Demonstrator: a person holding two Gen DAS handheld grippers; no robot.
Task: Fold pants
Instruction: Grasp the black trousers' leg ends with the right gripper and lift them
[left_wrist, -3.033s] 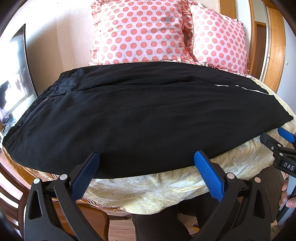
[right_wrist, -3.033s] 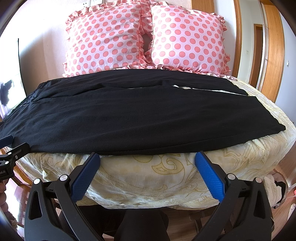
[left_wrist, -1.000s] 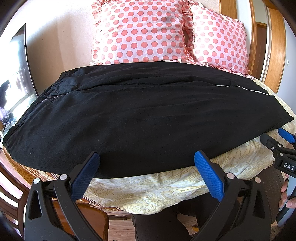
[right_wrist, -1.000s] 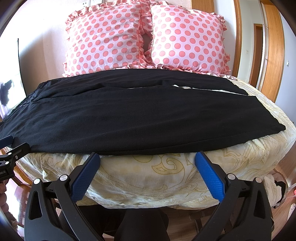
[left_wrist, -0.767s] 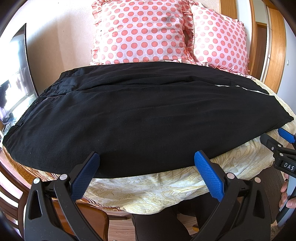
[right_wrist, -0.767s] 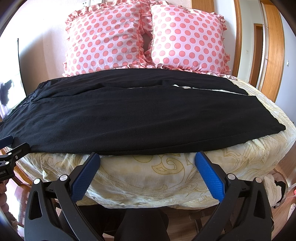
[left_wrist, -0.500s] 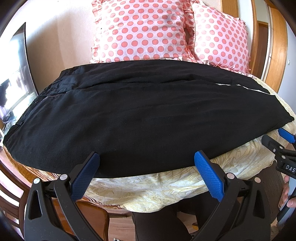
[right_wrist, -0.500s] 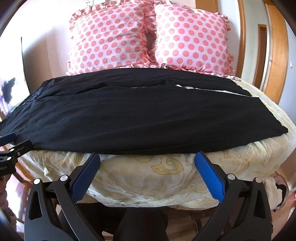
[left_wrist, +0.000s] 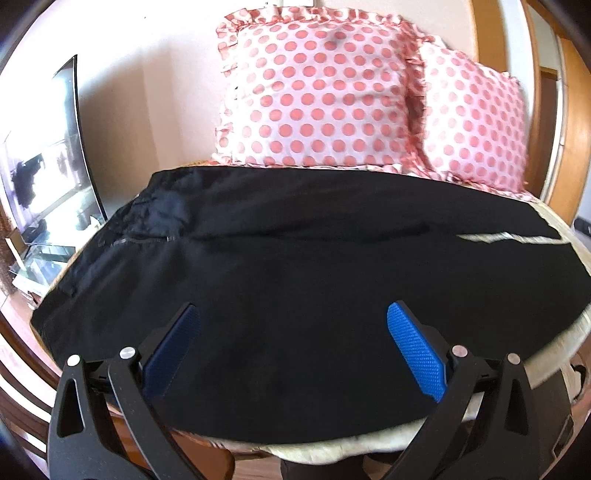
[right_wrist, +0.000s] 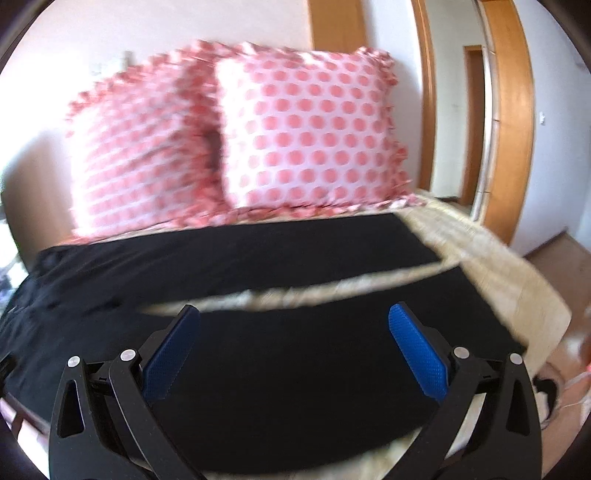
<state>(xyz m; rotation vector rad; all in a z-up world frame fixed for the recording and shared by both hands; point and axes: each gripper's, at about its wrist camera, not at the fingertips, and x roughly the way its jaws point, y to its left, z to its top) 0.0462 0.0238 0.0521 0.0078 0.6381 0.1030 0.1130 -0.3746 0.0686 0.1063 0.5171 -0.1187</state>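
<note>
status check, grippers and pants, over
Left gripper open, empty, over near leg. Right gripper open, empty. Black pants flat on bed, legs apart, unfolded. Nothing in the way.

Two pink dotted pillows are leaning on the wall at frame top | cream patterned bedspread is showing at right | glass cabinet is standing at left | wooden door frame is rising at right

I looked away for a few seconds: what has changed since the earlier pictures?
Both grippers moved forward over the bed: the left gripper and right gripper now hang above the black pants, open, holding nothing. The right one also swung toward the leg ends. The pants and pillows lie as before.
</note>
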